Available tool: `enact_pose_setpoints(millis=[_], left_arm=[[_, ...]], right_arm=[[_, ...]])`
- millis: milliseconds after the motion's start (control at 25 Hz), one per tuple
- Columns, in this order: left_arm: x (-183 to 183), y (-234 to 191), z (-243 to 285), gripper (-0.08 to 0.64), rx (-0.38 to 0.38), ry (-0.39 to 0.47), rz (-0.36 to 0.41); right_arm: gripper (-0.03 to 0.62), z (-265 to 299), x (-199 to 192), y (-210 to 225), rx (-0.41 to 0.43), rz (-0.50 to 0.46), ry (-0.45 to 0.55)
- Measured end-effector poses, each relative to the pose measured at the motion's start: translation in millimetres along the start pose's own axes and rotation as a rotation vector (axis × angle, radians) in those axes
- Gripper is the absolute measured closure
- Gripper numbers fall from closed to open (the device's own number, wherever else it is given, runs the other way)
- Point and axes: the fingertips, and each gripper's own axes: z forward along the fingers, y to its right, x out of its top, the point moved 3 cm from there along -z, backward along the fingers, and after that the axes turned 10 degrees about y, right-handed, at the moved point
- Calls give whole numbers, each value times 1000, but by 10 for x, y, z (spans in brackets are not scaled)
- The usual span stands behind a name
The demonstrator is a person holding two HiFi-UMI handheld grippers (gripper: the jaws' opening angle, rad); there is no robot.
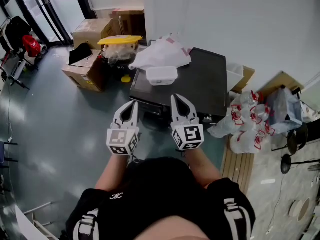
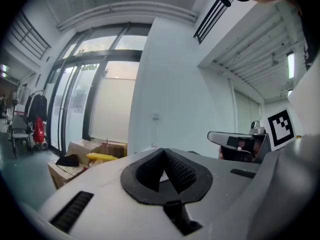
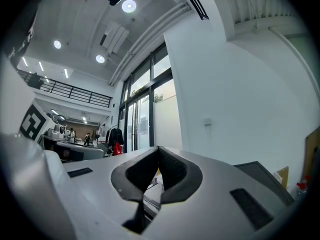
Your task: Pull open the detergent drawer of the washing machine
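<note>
The washing machine [image 1: 202, 79] is a dark box against the white wall, seen from above in the head view. A white plastic bag [image 1: 161, 53] and a small white tub [image 1: 161, 75] lie on its top. Its front control strip [image 1: 150, 105] is dark, and I cannot make out the detergent drawer on it. My left gripper [image 1: 132, 104] and right gripper [image 1: 176, 98] are side by side just short of that front edge, both pointing at it. The jaws of both the left gripper [image 2: 163, 151] and the right gripper [image 3: 158, 150] are shut with nothing between them.
Cardboard boxes [image 1: 91, 32] and a bin with a yellow lid [image 1: 120, 40] stand to the left of the machine. Clear plastic bags with red print [image 1: 248, 123] are heaped on its right, beside a wooden pallet [image 1: 239, 165]. Grey floor stretches to the left.
</note>
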Motion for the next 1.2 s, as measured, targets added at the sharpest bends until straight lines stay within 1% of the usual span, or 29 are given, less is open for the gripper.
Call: enact_pose_setpoints(millis=[160, 280, 520, 720, 800, 880, 920, 960, 1000, 1080, 1200], left_arm=[[38, -99, 69, 568, -11, 34, -3], [64, -207, 111, 568, -4, 45, 9], [5, -390, 131, 568, 37, 21, 7], [-39, -474, 125, 568, 73, 17, 7], [-26, -497, 114, 568, 82, 34, 4], [6, -509, 108, 566, 71, 65, 9], [17, -507, 115, 487, 54, 79, 8], [22, -503, 125, 318, 33, 88, -2], [23, -503, 135, 228, 15, 93, -18], [31, -513, 133, 215, -1, 97, -33], [35, -525, 91, 212, 2, 87, 5]], right_arm=[[591, 124, -40, 6, 1, 14, -9], [591, 233, -45, -21, 8, 9, -5], [591, 362, -113, -76, 13, -11, -12], [591, 385, -161, -98, 21, -12, -27], [591, 380, -171, -108, 23, -15, -33], [591, 379, -175, -125, 24, -20, -35], [591, 378, -178, -132, 23, -21, -35], [591, 376, -182, -136, 22, -22, -36], [591, 374, -186, -137, 21, -23, -37], [591, 366, -184, -140, 18, -18, -39], [591, 341, -178, -158, 18, 1, -39]])
